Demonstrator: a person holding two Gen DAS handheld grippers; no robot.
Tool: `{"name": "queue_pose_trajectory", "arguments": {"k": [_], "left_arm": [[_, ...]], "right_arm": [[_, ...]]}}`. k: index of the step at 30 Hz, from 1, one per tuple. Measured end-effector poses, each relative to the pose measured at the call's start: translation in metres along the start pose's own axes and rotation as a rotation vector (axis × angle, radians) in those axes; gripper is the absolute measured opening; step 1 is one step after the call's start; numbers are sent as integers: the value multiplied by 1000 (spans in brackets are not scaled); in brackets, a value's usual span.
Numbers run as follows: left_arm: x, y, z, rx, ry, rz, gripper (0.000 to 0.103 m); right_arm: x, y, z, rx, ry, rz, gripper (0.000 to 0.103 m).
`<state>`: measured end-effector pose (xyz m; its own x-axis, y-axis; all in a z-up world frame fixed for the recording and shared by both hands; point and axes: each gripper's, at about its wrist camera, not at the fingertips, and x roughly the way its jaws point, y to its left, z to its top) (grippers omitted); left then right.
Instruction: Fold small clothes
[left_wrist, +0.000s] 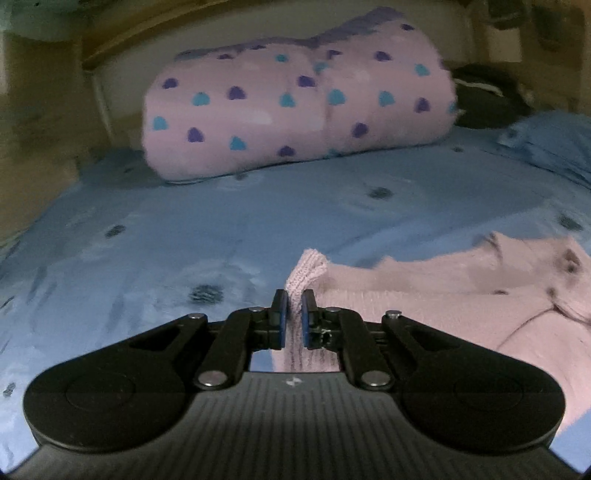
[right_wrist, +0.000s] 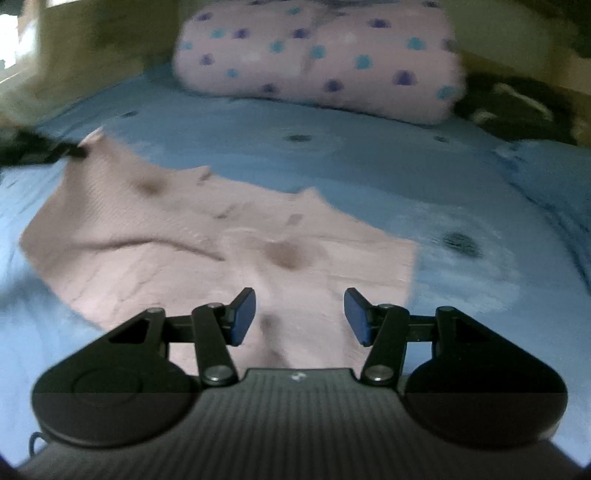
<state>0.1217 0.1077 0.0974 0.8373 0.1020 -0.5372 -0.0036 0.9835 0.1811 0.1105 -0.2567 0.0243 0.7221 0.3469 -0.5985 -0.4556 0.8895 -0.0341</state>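
Left gripper (left_wrist: 294, 308) tight on unlabelled pink knit garment (left_wrist: 424, 295), right gripper (right_wrist: 299, 314) agape.

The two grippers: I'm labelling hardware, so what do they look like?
The left gripper and the right gripper match: black linkage arms with silver pivot pins, round black lobes on each side, a ribbed grey body bearing a small pale logo, and blue pads on the fingers. A thin dark cable shows at the right gripper's lower left.

- Right gripper (right_wrist: 299, 317) is held with jaws apart over the pink knit garment (right_wrist: 207, 243).
- Garment is spread on the blue bedsheet (right_wrist: 369, 166).
- Dotted pink roll (right_wrist: 325, 55) is seen behind.
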Motion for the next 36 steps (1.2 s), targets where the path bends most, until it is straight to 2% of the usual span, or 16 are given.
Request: {"name": "queue_pose_trajectory", "arguments": {"k": [4,8,10,11,12,13,15,20,25,28,32,35,36], "left_arm": [[18,8,8,-17,5,33,9],[31,7,10,6,12,42,9],[33,7,8,11,10,48,9],[34,7,7,7,9,48,9],[34,8,6,-1,6,46,9],[33,9,6,-5,2,49,9],[31,12,4,-12,-16,59,9],[29,19,12,-34,-96,107,9],[57,15,16,-30,-97,131,9],[86,8,7,7,-47,149,9],[118,0,-16,61,56,166,11],[123,2,-24,64,82,172,11],[121,3,-23,62,81,176,12]], "right_arm": [[26,19,10,-48,12,44,55],[56,28,18,-95,49,-30,55],[65,25,21,-98,50,-38,53],[68,22,23,-83,49,-34,49],[70,19,26,-68,53,-34,22],[71,15,29,-54,62,-47,15],[66,6,34,-22,26,-96,15],[38,-23,42,45,-141,-249,13],[40,-61,39,138,-220,-331,13],[59,-75,30,171,-200,-343,13],[92,-77,13,137,-89,-331,14],[92,-78,6,153,-96,-337,17],[90,-80,9,171,-91,-337,21]]}}
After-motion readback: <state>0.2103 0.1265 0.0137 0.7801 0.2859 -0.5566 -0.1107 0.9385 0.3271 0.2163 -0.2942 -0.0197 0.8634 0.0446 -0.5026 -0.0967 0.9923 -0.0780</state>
